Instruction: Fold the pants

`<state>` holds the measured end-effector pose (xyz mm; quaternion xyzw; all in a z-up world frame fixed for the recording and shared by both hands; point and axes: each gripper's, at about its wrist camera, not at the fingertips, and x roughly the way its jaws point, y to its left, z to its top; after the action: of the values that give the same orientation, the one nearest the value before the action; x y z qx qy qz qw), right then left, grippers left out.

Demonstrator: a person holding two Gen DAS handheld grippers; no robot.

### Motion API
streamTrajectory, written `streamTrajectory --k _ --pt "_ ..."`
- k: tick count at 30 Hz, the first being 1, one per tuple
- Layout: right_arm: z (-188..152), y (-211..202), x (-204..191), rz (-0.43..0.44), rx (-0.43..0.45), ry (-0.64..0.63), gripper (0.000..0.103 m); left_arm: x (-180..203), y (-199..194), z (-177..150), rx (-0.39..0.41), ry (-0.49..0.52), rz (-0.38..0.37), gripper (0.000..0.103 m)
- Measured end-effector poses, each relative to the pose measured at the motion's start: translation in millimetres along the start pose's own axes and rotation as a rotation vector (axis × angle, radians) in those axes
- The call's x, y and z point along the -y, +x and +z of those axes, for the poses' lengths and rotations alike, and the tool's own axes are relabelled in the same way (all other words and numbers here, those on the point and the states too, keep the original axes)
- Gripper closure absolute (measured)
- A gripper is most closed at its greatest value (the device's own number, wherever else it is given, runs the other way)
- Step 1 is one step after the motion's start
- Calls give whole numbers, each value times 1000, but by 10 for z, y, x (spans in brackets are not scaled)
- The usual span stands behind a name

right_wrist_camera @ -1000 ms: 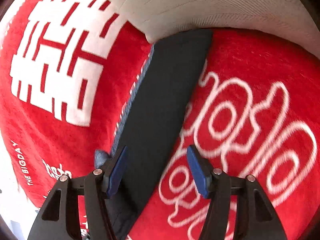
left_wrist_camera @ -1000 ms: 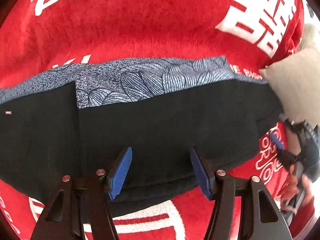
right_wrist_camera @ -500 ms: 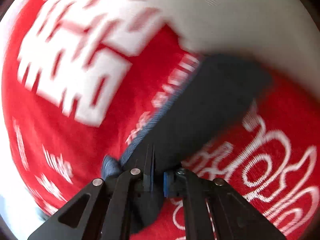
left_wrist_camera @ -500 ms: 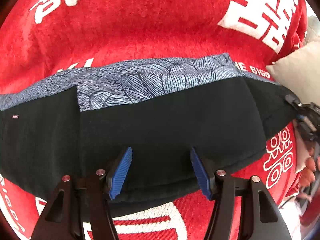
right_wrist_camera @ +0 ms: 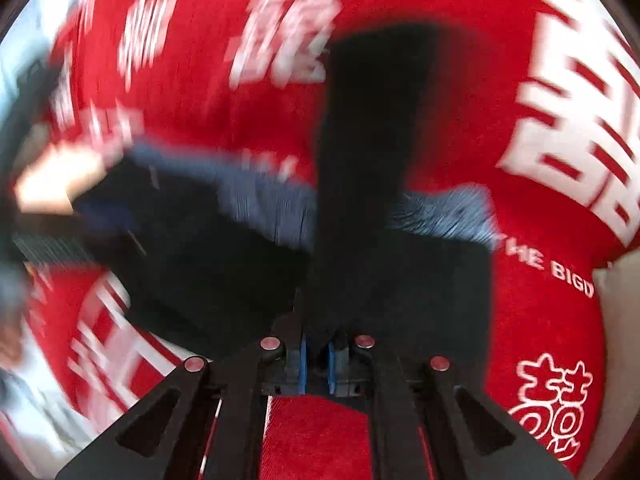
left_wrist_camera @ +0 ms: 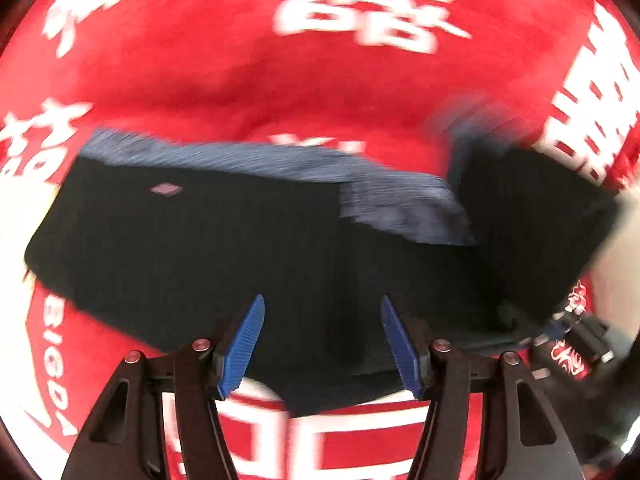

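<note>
— Red plush blanket [left_wrist_camera: 224,92] with big white lettering fills both of your views, so what room do you have around the work?

— Plenty of bare red pile beyond the far edge of the pants [left_wrist_camera: 224,248] and along their near hem. At your right a pale cushion [right_wrist_camera: 618,300] sits at the blanket's border, and white ground shows past the blanket on the far left.

— Where do the pants lie and how do they look?

— Spread across the middle of the blanket: matte black cloth with a blue-grey patterned band along the far side and a small pinkish tag on the black. Both pictures are blurred, so finer detail is lost.

— And your grippers?

— Your left gripper [left_wrist_camera: 322,340] hangs over the near hem, blue ribbed pads standing wide with nothing pinched. Your right gripper [right_wrist_camera: 315,364] has its pads nearly together, nipping a fold of the black cloth after its jaws just opened slightly; a strip of pant leg rises from it and lies over the rest.
</note>
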<state>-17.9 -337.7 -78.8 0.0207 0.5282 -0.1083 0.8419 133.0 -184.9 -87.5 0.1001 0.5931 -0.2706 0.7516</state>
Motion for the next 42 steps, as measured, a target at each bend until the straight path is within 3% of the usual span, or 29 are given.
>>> streamTrajectory --k 1,2,4,5,7,8,9,11,13,14,15,18,20,24,26,30,32,34,36,39,42 --pt "-61 106 -121 -37 -34 -49 83 -127 -2 -6 -4 -21 12 41" --pt "-114 255 -331 -131 -73 -162 79 -220 -8 -9 -5 -35 21 41" --pt "-193 231 -604 -248 -31 -333 77 -359 -46 -6 0 -44 33 41" --pt "-242 152 -731 -271 -11 -410 72 -393 -67 2 4 -41 35 41" --pt "-275 -25 -778 -219 7 -423 69 -409 -121 44 8 -25 37 41" --pt "-270 -155 -720 -130 -2 -375 59 -381 -158 77 13 -19 26 41" --pt "-255 -264 -625 -57 -7 -306 56 -355 -199 116 18 -13 10 41" --pt "-211 -407 -355 -10 -5 -162 56 -213 -262 181 31 16 -39 41" --pt "-121 -495 63 24 -15 46 68 -6 -320 256 42 51 -98 41" --pt "-79 -496 302 48 -20 156 90 102 -316 283 41 67 -128 41" --pt "-12 -448 593 74 -35 282 96 239 -299 313 36 88 -167 41" --pt "180 -184 1189 124 -55 498 96 678 -107 369 6 143 -235 41" --pt "349 76 1301 127 -98 475 96 865 117 370 -18 160 -241 41" --pt "384 715 1354 48 -230 362 103 869 619 193 -102 163 -152 41" --pt "348 763 1471 100 -196 407 103 867 565 95 -38 199 -153 41" --pt "311 680 1481 137 -177 414 103 940 528 21 -49 234 -102 41" --pt "218 482 1581 181 -163 479 97 883 507 31 -61 201 -93 39" --pt "29 181 1571 195 -151 507 84 771 549 9 -90 153 -112 36" --pt "-194 -64 1539 175 -138 513 47 739 528 17 -90 142 -118 36" --pt "-587 -351 1490 100 -145 513 45 731 512 27 -101 139 -106 36" --pt "-856 -364 1445 73 -188 481 48 711 508 47 -108 131 -107 36"
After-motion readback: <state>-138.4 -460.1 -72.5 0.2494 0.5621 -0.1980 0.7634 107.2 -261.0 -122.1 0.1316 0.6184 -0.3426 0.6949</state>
